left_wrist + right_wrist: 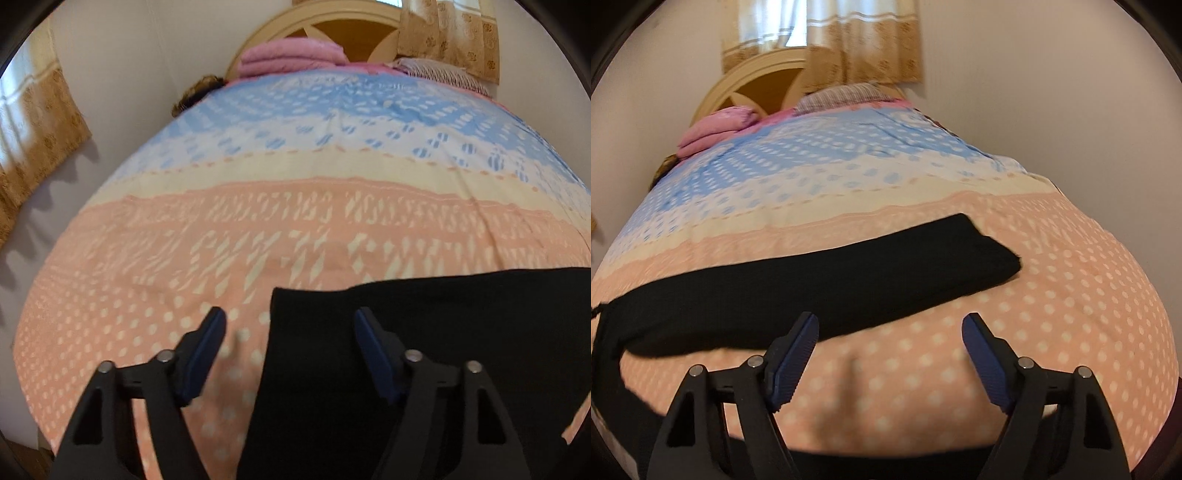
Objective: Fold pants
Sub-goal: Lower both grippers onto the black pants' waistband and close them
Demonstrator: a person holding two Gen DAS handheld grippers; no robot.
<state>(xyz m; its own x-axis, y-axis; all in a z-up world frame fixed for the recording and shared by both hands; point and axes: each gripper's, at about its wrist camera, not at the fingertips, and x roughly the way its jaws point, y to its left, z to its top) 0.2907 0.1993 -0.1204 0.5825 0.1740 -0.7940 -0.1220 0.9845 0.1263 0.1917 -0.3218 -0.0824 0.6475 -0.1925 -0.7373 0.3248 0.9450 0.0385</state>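
Black pants (424, 350) lie flat on the bed's patterned bedspread (295, 206). In the left wrist view their left end fills the lower right. My left gripper (290, 321) is open and empty, its jaws straddling the left edge of the pants just above the cloth. In the right wrist view the pants (820, 277) stretch as a long folded strip from the left edge to a squared end at centre right. My right gripper (890, 325) is open and empty, hovering over the bedspread (1034, 314) just in front of the strip.
A folded pink blanket (291, 55) and a striped pillow (439, 72) lie at the head of the bed by the cream headboard (746, 81). Walls and beige curtains (846, 40) surround the bed. The bed's left edge drops to the floor (55, 206).
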